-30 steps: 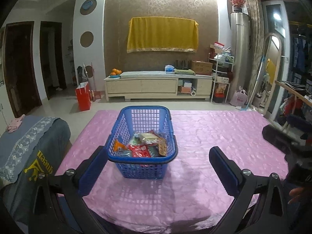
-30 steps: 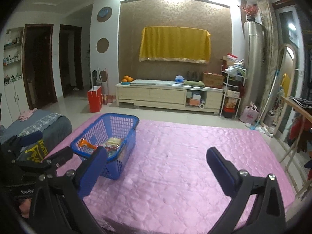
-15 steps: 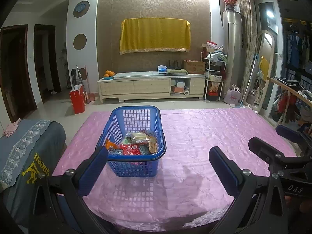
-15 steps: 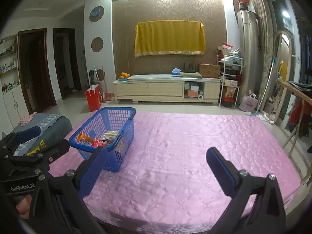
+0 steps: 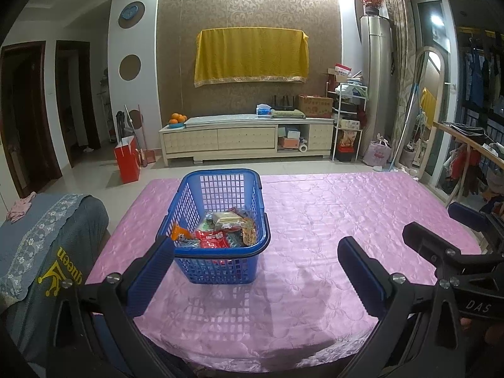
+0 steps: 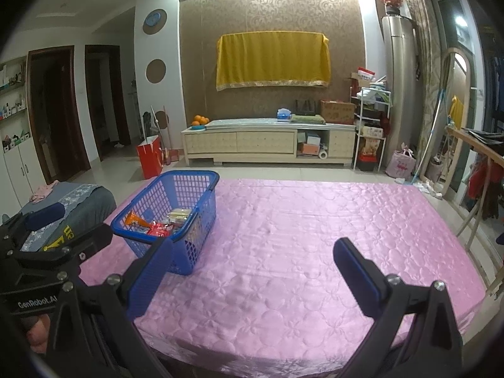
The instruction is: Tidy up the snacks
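Right, the basket [image 5: 217,220] sits on the pink table [image 5: 330,220], snacks [image 5: 217,230] piled inside. The left gripper [image 5: 255,271] hangs before it, fingers wide and empty. The right gripper [image 6: 252,271] is spread wide too, over bare cloth beside it.

Ahead of you a brown patterned wall [image 5: 252,9] carries a yellow cloth [image 5: 251,56] hung flat, lit from ceiling lights above, and beneath it stands a long cream cabinet [image 5: 245,140] with a bowl of oranges [image 5: 176,119] at its left end. To your left you have two dark doorways [image 6: 60,113] and a red paper bag [image 5: 127,163] on the pale tiled floor [image 5: 94,176]. To your right a tall silver column unit [image 5: 376,72] stands beside a cluttered white wire rack [image 5: 348,119].
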Tool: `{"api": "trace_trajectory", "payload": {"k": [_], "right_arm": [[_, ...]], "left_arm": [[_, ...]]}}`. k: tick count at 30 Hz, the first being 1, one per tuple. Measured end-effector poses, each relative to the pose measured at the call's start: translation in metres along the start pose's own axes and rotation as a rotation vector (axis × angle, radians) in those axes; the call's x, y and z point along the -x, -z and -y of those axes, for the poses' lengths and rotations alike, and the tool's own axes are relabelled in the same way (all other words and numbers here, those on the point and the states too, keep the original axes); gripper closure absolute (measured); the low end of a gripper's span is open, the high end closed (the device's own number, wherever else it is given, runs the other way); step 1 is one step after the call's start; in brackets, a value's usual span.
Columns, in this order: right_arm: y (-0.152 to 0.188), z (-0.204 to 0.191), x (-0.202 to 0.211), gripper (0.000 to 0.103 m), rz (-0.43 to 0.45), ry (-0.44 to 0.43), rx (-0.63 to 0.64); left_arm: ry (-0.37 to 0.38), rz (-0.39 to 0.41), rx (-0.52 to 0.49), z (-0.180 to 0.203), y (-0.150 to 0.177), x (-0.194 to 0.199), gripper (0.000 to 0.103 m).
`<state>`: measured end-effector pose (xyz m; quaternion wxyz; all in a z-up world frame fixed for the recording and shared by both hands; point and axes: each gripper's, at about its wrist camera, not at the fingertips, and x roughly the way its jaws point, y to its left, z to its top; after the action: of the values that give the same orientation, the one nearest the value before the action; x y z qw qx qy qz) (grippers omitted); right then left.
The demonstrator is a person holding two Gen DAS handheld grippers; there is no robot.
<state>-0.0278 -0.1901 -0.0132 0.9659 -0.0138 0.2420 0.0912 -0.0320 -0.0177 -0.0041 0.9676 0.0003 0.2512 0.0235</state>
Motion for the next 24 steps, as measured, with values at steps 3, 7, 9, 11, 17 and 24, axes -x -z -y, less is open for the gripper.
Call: {"api": "trace_trajectory", "payload": {"k": [3, 7, 9, 11, 17, 24], "right_arm": [[-0.0003, 0.0002, 0.0001, 0.0, 0.0, 0.002, -0.001], [-0.0006, 0.0004, 0.0003, 0.0, -0.001, 0.001, -0.002], [-0.0005, 0.0005, 0.0009, 0.0, -0.001, 0.001, -0.002], [-0.0005, 0.0007, 0.0004, 0.0, -0.001, 0.001, 0.0], [-0.0004, 0.0005, 0.0004, 0.0, -0.003, 0.0, -0.003], [-0.0028, 0.003, 0.0036, 0.0, -0.004, 0.002, 0.001]], "left_arm": [[0.003, -0.004, 0.005, -0.0002, -0.0004, 0.0002, 0.0], [0.003, -0.005, 0.004, -0.0003, -0.002, 0.0008, 0.0], [0.008, -0.007, 0.007, -0.0007, -0.0025, 0.0007, 0.0], [0.013, -0.01, 0.012, -0.0007, -0.0025, 0.0, 0.0], [0.031, -0.028, 0.024, -0.0007, -0.0035, -0.001, 0.0], [0.024, -0.021, 0.019, 0.0014, -0.002, 0.0005, 0.0]]}}
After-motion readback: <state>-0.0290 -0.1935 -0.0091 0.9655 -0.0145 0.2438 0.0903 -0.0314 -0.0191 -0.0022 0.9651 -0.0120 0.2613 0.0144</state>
